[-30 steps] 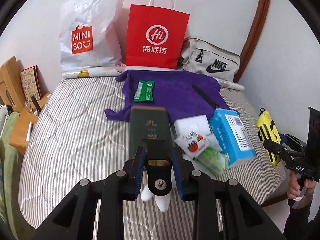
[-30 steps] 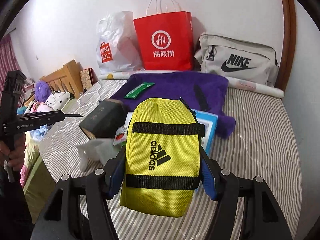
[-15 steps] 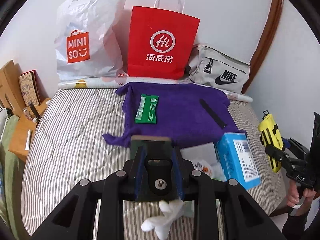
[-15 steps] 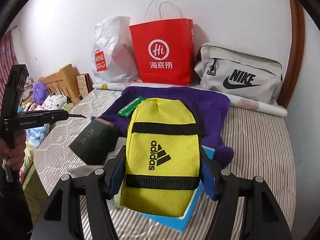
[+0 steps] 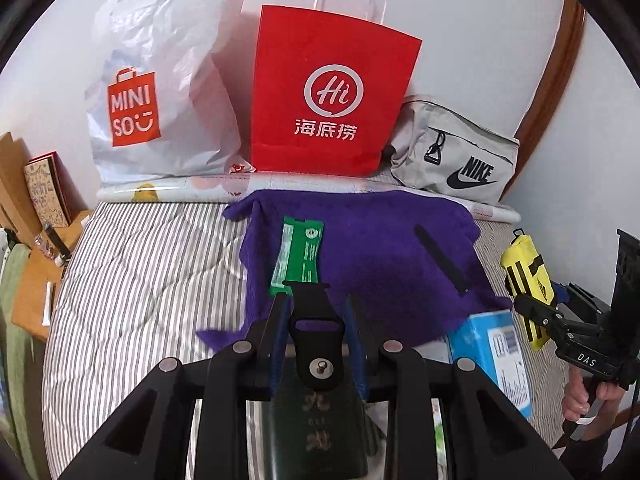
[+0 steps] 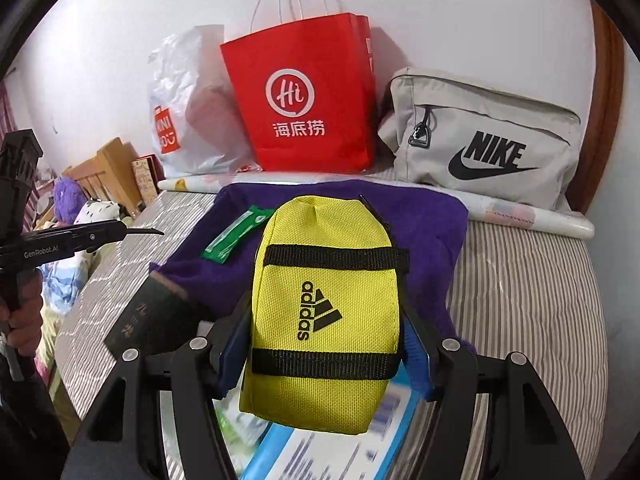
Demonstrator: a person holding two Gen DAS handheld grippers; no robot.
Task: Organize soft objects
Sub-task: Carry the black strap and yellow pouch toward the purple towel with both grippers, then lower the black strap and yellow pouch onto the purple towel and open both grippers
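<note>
My right gripper [image 6: 324,320] is shut on a yellow Adidas pouch [image 6: 324,264], upright between its blue pads; the pouch [image 5: 524,264] also shows at the right edge of the left wrist view. My left gripper [image 5: 316,300] holds its jaws narrow on a small black flat piece [image 5: 316,332] with a slot and a metal stud. It hovers over a dark green book [image 5: 316,420] at the near edge of a purple towel [image 5: 380,248]. A green packet [image 5: 298,256] and a black strip [image 5: 440,260] lie on the towel.
A red paper bag [image 5: 328,92], a white Miniso bag [image 5: 160,80] and a grey Nike bag [image 5: 456,152] stand against the back wall. A blue box [image 5: 496,356] lies right of the book on the striped bed [image 5: 140,272]. Wooden furniture [image 5: 32,288] flanks the left.
Both grippers have moved forward toward the bags at the back wall. The book has slid under the left gripper, and the white item and snack packets have dropped out of view.
</note>
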